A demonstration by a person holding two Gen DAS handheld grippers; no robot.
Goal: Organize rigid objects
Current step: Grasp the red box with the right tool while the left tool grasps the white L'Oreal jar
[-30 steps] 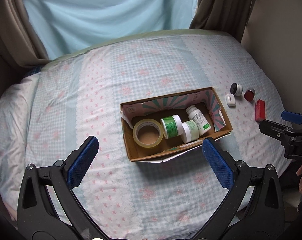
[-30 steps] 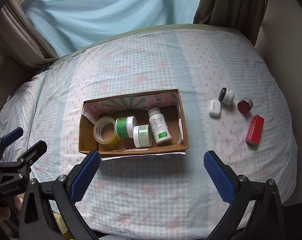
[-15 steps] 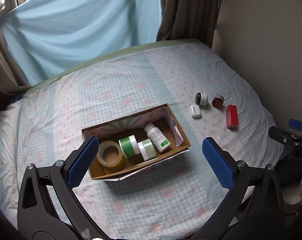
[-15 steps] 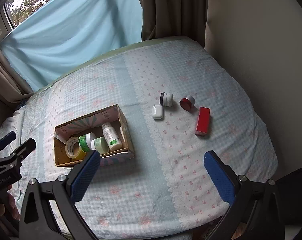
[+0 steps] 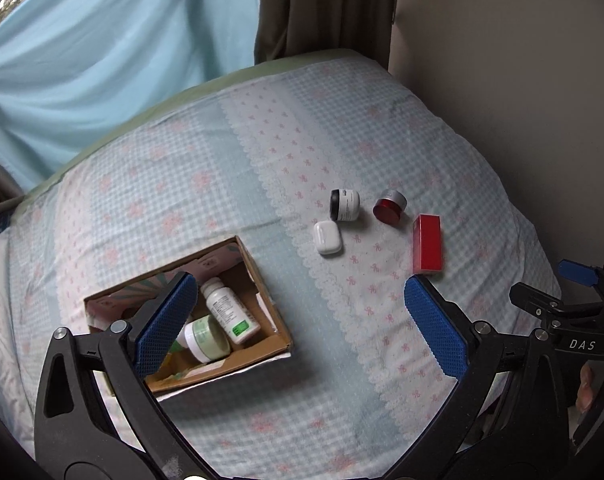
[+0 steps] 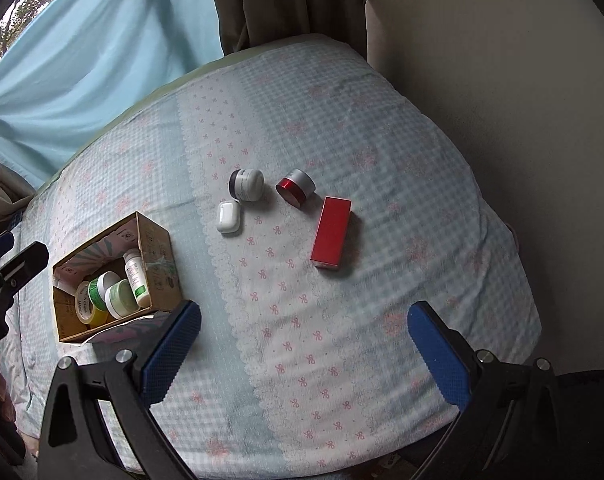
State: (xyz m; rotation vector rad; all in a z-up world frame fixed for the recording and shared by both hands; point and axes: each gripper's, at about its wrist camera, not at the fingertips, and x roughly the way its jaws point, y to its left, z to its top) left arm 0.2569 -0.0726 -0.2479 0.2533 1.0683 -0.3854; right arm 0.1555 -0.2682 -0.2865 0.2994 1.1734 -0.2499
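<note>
A cardboard box point(image 6: 159, 254) point(image 5: 267, 308) lies on the bed at the left. It holds a white pill bottle point(image 6: 135, 278) point(image 5: 229, 312), green-lidded jars point(image 6: 117, 298) and a tape roll point(image 6: 83, 302). On the bedspread to its right lie a white earbud case point(image 6: 228, 217) point(image 5: 327, 237), a white jar with a black lid point(image 6: 245, 185) point(image 5: 344, 205), a red jar point(image 6: 295, 187) point(image 5: 389, 207) and a red box point(image 6: 331, 232) point(image 5: 426, 243). My left gripper point(image 5: 297, 326) is open and empty above the box's right end. My right gripper point(image 6: 302, 350) is open and empty, nearer than the loose items.
A beige wall point(image 6: 502, 80) borders the bed on the right. A blue curtain point(image 6: 81, 60) and a brown drape point(image 6: 281, 4) hang behind the bed. The bed's near edge point(image 6: 342, 456) drops off below the grippers.
Both grippers have swung to the right. The box has slid to the left of both views and the loose items now sit near the middle. Both grippers stay open.
</note>
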